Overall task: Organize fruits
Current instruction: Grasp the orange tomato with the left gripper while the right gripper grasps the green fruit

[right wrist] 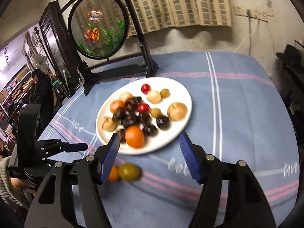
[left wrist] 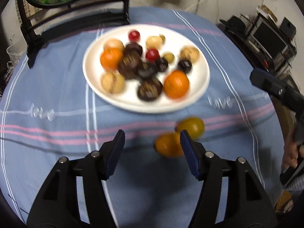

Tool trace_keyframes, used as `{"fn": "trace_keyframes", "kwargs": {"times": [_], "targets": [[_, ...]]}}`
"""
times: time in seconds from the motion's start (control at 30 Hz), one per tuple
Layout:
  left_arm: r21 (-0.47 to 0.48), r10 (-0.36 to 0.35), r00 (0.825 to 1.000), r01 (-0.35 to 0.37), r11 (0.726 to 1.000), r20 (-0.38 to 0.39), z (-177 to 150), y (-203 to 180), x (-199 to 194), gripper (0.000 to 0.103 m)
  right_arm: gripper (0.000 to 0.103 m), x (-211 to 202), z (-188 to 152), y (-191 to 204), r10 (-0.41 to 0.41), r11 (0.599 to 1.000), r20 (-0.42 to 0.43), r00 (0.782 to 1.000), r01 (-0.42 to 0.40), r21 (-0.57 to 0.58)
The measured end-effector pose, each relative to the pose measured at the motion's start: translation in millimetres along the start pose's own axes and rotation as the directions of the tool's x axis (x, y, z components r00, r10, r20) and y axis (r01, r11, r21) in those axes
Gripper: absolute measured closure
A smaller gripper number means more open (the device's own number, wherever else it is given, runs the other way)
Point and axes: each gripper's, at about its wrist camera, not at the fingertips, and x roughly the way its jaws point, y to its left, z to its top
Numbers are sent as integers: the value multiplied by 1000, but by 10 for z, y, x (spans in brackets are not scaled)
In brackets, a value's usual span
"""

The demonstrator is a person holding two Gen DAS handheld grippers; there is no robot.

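Note:
A white plate (left wrist: 197,93) on the blue striped cloth holds several fruits: oranges, dark brown ones, tan ones, small red and green ones. Two fruits lie on the cloth in front of it, touching: an orange one (left wrist: 167,145) and a yellow-green one (left wrist: 191,126). My left gripper (left wrist: 152,134) is open above the cloth, and the orange fruit lies just inside its right finger with no pad pressing on it. My right gripper (right wrist: 149,134) is open over the plate's near rim (right wrist: 171,142), holding nothing. In the right wrist view its left finger half hides the orange fruit (right wrist: 114,173), beside the yellow-green one (right wrist: 129,172).
A round fish picture (right wrist: 98,24) in a black stand (right wrist: 148,60) rises at the table's back edge. A person (right wrist: 40,89) stands in the room beyond, far left. Dark shelves with electronics (left wrist: 266,36) stand off the table's right side.

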Motion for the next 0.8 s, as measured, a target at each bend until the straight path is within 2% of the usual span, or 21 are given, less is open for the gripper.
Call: {"fn": "trace_keyframes", "kwargs": {"times": [0.13, 0.3, 0.57, 0.6, 0.63, 0.67, 0.8], "targets": [[23, -6, 1000, 7, 1000, -20, -151, -110, 26, 41, 37, -150, -207, -55, -12, 1000, -22, 1000, 12, 26], [40, -5, 1000, 6, 999, -25, -190, -200, 47, 41, 37, -273, -443, -65, -13, 999, -53, 999, 15, 49], [76, 56, 998, -53, 996, -27, -156, -289, 232, 41, 37, -372, -616, -46, -18, 998, -82, 996, 23, 64], [79, 57, 998, -55, 995, -30, -149, -294, 267, 44, 37, -376, -624, -48, -19, 998, -85, 996, 25, 66], [82, 57, 998, -55, 995, -30, -145, -300, 298, 55, 37, -381, -628, -54, -20, 997, -86, 996, 26, 66], [84, 49, 998, -46, 995, -33, -138, -299, 319, 59, 37, -383, -630, -55, -22, 997, -87, 996, 27, 66], [109, 62, 998, -60, 992, -17, -127, -331, 342, 59, 37, -372, -625, -53, -25, 998, -90, 996, 30, 62]]}}
